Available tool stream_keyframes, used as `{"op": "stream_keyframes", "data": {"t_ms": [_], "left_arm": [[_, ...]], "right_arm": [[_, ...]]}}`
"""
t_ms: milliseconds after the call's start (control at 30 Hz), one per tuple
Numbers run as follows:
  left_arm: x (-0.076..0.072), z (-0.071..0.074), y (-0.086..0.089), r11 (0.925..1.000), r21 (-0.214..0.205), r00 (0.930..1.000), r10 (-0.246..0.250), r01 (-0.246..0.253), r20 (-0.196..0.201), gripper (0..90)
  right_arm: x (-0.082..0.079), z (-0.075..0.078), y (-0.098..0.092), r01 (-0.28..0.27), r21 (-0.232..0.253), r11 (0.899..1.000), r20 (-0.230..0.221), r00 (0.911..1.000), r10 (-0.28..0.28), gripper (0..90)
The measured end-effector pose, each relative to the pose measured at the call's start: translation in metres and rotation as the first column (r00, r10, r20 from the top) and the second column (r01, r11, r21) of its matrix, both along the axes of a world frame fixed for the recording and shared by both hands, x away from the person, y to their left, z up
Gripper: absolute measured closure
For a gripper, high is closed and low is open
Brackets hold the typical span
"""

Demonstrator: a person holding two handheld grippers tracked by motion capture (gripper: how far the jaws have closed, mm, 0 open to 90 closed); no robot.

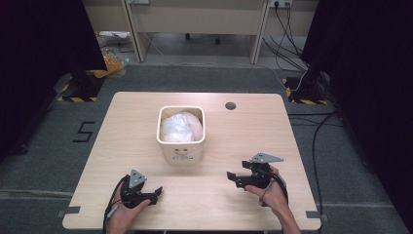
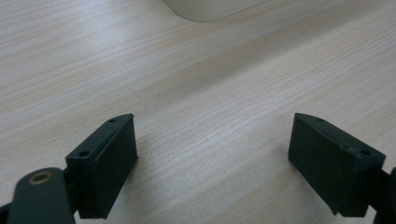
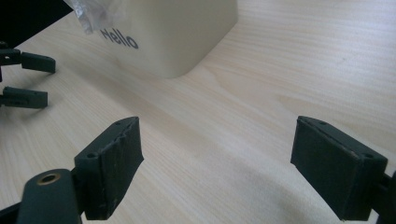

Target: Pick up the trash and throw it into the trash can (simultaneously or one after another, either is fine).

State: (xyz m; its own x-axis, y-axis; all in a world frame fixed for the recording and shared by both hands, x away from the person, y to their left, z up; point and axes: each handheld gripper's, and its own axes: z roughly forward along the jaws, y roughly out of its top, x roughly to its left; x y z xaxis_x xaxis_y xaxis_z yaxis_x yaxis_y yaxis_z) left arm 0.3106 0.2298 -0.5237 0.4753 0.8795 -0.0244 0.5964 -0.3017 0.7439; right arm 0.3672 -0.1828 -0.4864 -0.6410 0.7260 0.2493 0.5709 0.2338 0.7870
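A cream bin (image 1: 181,146) lined with a clear plastic bag (image 1: 180,127) stands upright near the middle of a pale wooden worktop (image 1: 243,131), with both tools resting well short of it on the near side. The left hand-held gripper (image 1: 157,193) lies low at the front left, its jaws spread wide over bare wood in the left gripper view, holding nothing. The right hand-held gripper (image 1: 232,178) sits at the front right, jaws likewise parted and empty, pointing toward the bin; in the right gripper view the bin's printed wall (image 3: 177,32) and a crumpled edge of the bag (image 3: 91,14) rise ahead and to the left.

The work in hand appears to be the bag, and neither tool touches it yet. To do the approach well, each tool would likely come in from its own side and close on the loose film at the rim rather than the rigid wall. The film looks thin and slippery, so a firm pinch on a gathered fold should hold better than a single layer. The bin looks light and could slide or tip if pulled unevenly.
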Motion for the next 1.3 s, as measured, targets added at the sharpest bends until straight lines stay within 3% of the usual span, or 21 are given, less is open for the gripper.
{"op": "stream_keyframes", "data": {"t_ms": [700,900,1300], "left_arm": [[0.0,0.0,0.0,1.0,0.001,1.0,0.0,0.0,-0.001,14.7],[0.0,0.0,0.0,1.0,0.001,1.0,0.0,0.0,-0.001,14.6],[0.0,0.0,0.0,1.0,0.001,1.0,0.0,0.0,-0.001,14.6]], "right_arm": [[-0.013,-0.023,-0.012,0.033,-0.108,0.994,-0.001,0.9994,-0.034,16.5],[-0.015,-0.03,-0.011,0.037,-0.167,0.985,0.013,0.9993,-0.035,16.4],[-0.019,-0.031,-0.006,0.048,-0.249,0.967,0.046,0.9982,-0.038,14.8]]}}
